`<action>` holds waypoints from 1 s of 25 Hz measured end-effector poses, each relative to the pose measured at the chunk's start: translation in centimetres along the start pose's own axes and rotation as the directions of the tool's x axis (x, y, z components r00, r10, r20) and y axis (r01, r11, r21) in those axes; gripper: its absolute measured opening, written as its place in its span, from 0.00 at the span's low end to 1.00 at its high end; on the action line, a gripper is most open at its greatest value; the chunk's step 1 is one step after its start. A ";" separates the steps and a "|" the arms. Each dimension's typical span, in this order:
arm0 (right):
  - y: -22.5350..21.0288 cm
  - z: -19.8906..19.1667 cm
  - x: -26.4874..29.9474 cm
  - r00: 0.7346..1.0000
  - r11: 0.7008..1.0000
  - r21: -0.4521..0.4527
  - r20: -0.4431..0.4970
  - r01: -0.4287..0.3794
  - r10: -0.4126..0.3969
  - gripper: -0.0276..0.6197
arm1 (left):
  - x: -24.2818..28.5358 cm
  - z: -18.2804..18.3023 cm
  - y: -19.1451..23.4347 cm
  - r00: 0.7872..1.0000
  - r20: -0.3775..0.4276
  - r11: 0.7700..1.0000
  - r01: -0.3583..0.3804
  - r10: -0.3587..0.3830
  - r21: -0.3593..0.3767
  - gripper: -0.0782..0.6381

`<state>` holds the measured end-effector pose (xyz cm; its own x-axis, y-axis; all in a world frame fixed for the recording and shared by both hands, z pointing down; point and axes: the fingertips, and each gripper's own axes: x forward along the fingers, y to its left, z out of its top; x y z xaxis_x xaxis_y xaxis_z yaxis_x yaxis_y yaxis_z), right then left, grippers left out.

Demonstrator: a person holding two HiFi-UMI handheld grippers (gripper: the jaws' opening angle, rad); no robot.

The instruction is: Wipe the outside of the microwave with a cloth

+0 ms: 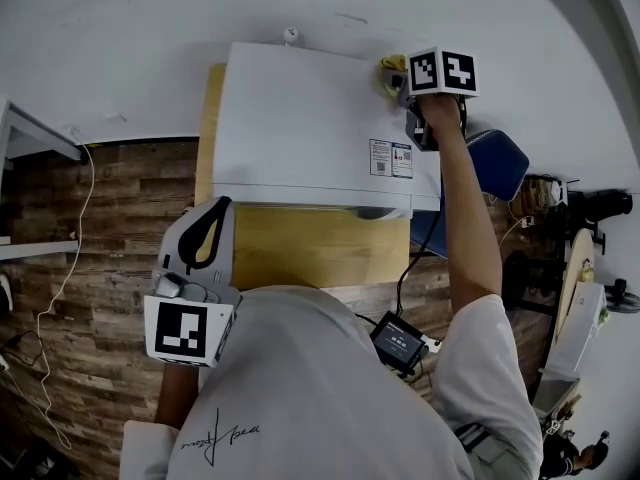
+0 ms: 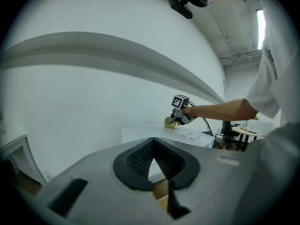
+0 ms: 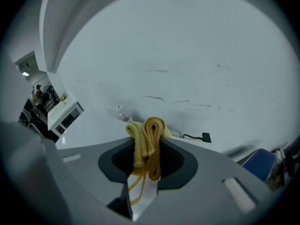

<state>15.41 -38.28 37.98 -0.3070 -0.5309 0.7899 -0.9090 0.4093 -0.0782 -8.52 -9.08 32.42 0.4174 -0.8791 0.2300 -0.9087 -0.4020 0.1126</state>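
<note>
Top wipe in hand: cloth (image 3: 149, 137) is clamped in right tool (image 1: 403, 90) at microwave (image 1: 300, 118) far corner; left tool (image 1: 208, 230) is closed, empty. Sweep across top likely needed next.

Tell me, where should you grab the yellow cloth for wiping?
Probably by its bunched-up middle, like the right gripper does: jaws shut across the folds, a wad of cloth poking out past the tips. Come down from above, since the microwave top lies flat.

The person wears a white short-sleeved T-shirt (image 1: 330, 388) with small dark script. The grey left gripper (image 1: 207, 230) and right gripper (image 1: 396, 80) each carry a black-and-white marker cube (image 1: 443, 71).
</note>
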 end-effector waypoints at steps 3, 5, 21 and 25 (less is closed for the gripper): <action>1.3 0.3 0.4 1.000 1.000 -0.004 0.003 -0.025 0.025 0.22 | 0.1 -0.1 0.1 1.000 0.000 1.000 -0.005 0.005 -0.004 0.10; 2.2 0.5 0.6 0.999 0.999 -0.013 0.002 -0.036 0.036 0.22 | 0.1 0.0 0.1 1.000 -0.003 1.000 -0.009 0.009 -0.006 0.10; 11.7 2.6 3.1 0.981 0.979 -0.066 0.008 -0.194 0.195 0.22 | -0.3 0.1 0.7 0.999 0.012 0.999 -0.043 0.044 -0.018 0.10; 13.8 2.9 3.7 0.976 0.972 -0.089 0.001 -0.216 0.217 0.22 | -0.8 -0.1 1.3 0.998 0.012 0.998 -0.060 0.060 -0.019 0.10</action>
<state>0.94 -36.79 38.06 -0.4973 -0.4301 0.7535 -0.7925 0.5786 -0.1928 -10.01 -8.83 32.42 0.3618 -0.9048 0.2248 -0.9318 -0.3435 0.1172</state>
